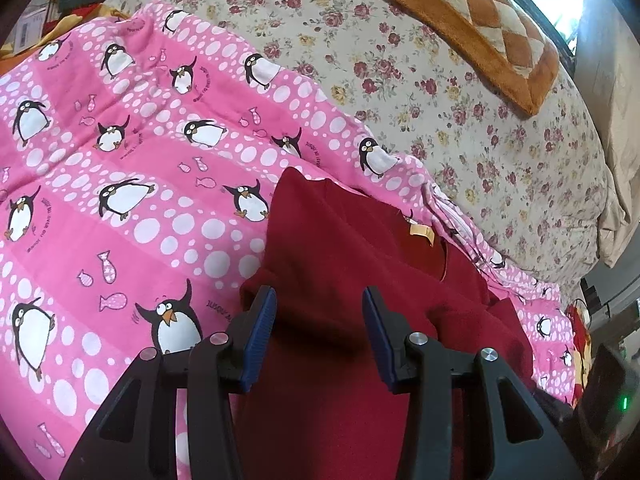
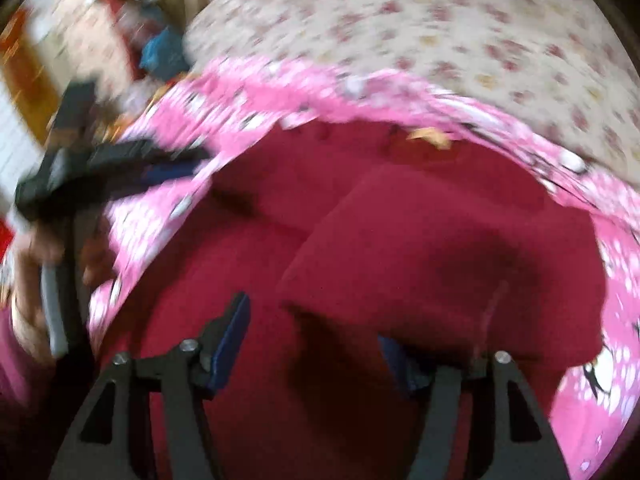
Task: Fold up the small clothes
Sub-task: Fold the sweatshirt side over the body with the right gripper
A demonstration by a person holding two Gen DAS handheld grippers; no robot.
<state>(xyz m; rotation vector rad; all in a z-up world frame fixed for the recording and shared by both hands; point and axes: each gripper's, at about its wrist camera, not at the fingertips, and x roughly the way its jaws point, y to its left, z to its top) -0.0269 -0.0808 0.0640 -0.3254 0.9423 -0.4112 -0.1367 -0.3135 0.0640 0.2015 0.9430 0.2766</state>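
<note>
Dark red garment [image 1: 340, 264], soft fleecy knit with a matte nap, lies on a pink quilt [image 1: 120, 184] printed with penguins, white dots and small fish; quilt looks thin, lightly padded, stitched in bands. Small tan label [image 1: 422, 235] sits at the garment's neck opening, toward the far edge. Left gripper [image 1: 319, 334]: black plastic arms with silver rivets, flat blue rubbery pads [image 1: 260, 340], jaws spread wide over the red cloth with nothing between them. Right gripper [image 2: 310, 344] also spread, left blue pad clear, right pad partly hidden under a raised fold of the red garment [image 2: 420, 248]; whether that pad touches the cloth can't be told, view is motion-blurred. In the right wrist view one part of the garment is folded over the body, forming a thick blunt-edged flap. The left gripper [image 2: 132, 168] shows at far left over the pink quilt [image 2: 280, 92], blurred. Beyond the quilt is a cream bedsheet [image 1: 460, 92] with small rose print, smooth cotton look. Orange plush cushion [image 1: 472, 28] with diamond patchwork lies at the far side.
</note>
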